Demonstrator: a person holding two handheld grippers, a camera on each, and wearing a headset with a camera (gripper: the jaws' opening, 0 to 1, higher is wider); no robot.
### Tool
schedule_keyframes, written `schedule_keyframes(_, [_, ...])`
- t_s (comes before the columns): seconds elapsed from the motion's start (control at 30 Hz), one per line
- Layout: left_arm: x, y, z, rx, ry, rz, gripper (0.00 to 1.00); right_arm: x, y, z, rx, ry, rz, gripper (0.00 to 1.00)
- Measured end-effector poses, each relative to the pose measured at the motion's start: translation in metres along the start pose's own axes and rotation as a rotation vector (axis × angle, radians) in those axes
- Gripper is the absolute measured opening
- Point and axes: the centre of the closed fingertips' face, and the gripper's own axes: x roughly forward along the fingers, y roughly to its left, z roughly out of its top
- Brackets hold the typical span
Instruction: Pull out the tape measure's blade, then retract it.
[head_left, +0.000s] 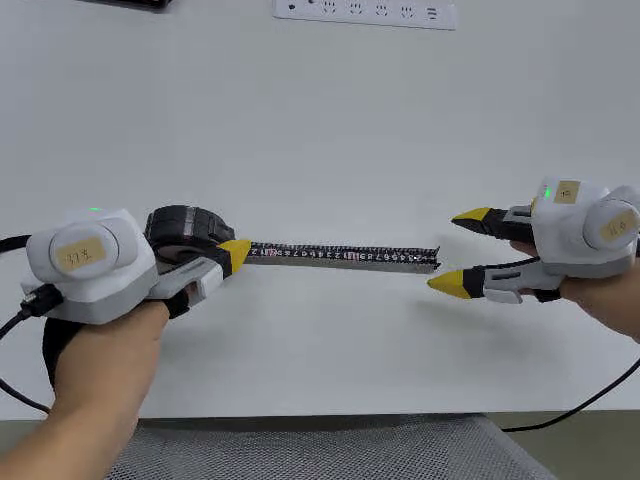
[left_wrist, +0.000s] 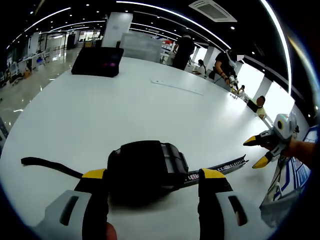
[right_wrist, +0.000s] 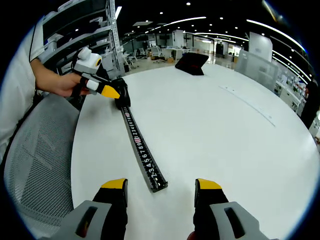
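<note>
Two grippers over a white tabletop (head_left: 320, 130), one held in each hand.

Left gripper (left_wrist: 152, 175): fingers (left_wrist: 94, 175) pressed against both sides of the tape measure (left_wrist: 145, 167), pinching its case between the yellow tips. In the head view the case (head_left: 185, 230) sits on the tabletop just beyond the left gripper (head_left: 205, 255). A black strap (left_wrist: 50, 165) trails from the case across the tabletop.

Blade (head_left: 345, 255): drawn out, running straight from the case toward the right gripper (head_left: 458, 250). Right gripper view: the free end of the blade (right_wrist: 142, 150) lies between the spread fingers (right_wrist: 114, 183) of the right gripper (right_wrist: 160, 184), nearer the left one, and touches neither.

Writing: pale numerals on the dark blade; digits 2 to 9 are readable near the free end in the right gripper view. A yellowish sticker with handwriting on each gripper body, too small to read.

Materials: the case is black, rounded and ribbed on top. The blade is thin and flat, with fine tick marks. The fingers are grey with pointed yellow tips, on white plastic bodies. At the near edge is grey mesh on a chair (head_left: 320, 450). The tabletop is smooth and matte. At the far edge lie a white power strip (head_left: 365, 12) with a row of sockets and a dark flat object (right_wrist: 192, 62), its kind unclear.
</note>
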Motion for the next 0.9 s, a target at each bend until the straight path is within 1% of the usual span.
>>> schedule_keyframes(0.13, [0.002, 0.002, -0.001, -0.012, 0.002, 0.018, 0.68, 0.002, -0.001, -0.002, -0.016, 0.011, 0.010, 0.48])
schedule_keyframes(0.23, [0.004, 0.004, -0.002, 0.000, 0.006, 0.027, 0.66, 0.004, -0.001, -0.001, -0.023, 0.014, 0.015, 0.47])
schedule_keyframes(0.47, [0.005, 0.008, -0.003, -0.022, 0.007, 0.041, 0.62, 0.008, 0.000, -0.003, -0.050, 0.028, 0.031, 0.43])
schedule_keyframes(0.7, [0.006, 0.007, -0.004, -0.035, 0.005, 0.043, 0.62, 0.009, 0.001, -0.002, -0.064, 0.033, 0.042, 0.41])
schedule_keyframes(0.87, [0.005, 0.007, -0.003, -0.052, 0.001, 0.034, 0.62, 0.010, 0.002, -0.004, -0.076, 0.045, 0.049, 0.40])
schedule_keyframes(0.9, [0.005, 0.007, -0.002, -0.068, -0.003, 0.030, 0.62, 0.011, 0.003, -0.004, -0.081, 0.049, 0.051, 0.39])
